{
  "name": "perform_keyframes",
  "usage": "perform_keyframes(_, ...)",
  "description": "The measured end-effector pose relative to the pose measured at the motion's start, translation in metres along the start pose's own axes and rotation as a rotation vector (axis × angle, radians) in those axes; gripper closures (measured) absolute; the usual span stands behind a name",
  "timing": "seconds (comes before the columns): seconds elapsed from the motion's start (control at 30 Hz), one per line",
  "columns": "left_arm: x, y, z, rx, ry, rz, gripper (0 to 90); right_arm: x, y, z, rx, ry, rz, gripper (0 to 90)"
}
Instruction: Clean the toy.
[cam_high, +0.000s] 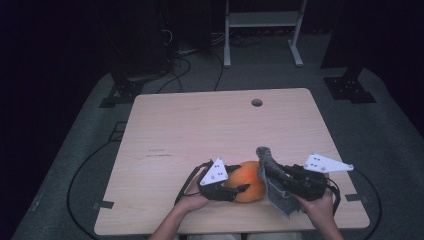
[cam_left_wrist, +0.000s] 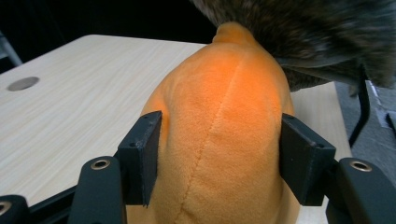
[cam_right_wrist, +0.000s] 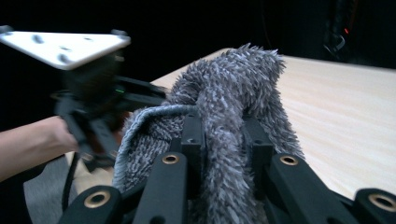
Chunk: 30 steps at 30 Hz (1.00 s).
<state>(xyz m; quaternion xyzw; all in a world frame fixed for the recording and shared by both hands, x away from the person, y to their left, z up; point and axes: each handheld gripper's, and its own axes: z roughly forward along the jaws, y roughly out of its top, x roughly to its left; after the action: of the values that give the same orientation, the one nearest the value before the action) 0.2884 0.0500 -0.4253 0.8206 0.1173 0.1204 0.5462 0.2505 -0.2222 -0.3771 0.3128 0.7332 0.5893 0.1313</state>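
One orange plush toy (cam_left_wrist: 224, 126) near the front edge of the table (cam_high: 200, 125), squeezed on both sides by the left gripper (cam_left_wrist: 219, 154), jaws pressed into the fabric. Touching its right side, a grey shaggy cloth (cam_right_wrist: 233, 116), pinched tight in the right gripper (cam_right_wrist: 224, 149), draped over both jaws. Round hole (cam_high: 257, 102) near the far table edge.

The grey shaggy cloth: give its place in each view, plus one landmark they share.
High view: grey shaggy cloth low, right of centre, in the right gripper.
Left gripper view: top right, behind the orange plush.
Right gripper view: centre, pinched between the jaws.
Shared landmark: wooden table.
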Motion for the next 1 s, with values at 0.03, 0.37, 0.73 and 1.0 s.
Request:
perform_keyframes(0.03, -0.002, 0.001, 0.001, 0.003, -0.009, 0.005, 37.3, 0.004, 0.001, 0.002, 0.005, 0.001, -0.015, 74.1)
perform_keyframes(0.37, -0.003, -0.005, 0.008, 0.004, -0.006, -0.026, 37.7, -0.023, -0.021, 0.004, 0.08, -0.078, 0.044, 74.1)
perform_keyframes(0.73, 0.004, -0.006, 0.009, 0.028, 0.001, -0.084, 10.8, -0.022, -0.021, 0.006, 0.139, -0.057, 0.01, 73.9)
perform_keyframes(1.0, 0.008, -0.014, 0.015, 0.035, -0.049, -0.112, 20.2, -0.043, -0.031, -0.002, 0.139, -0.041, 0.071, 73.6)
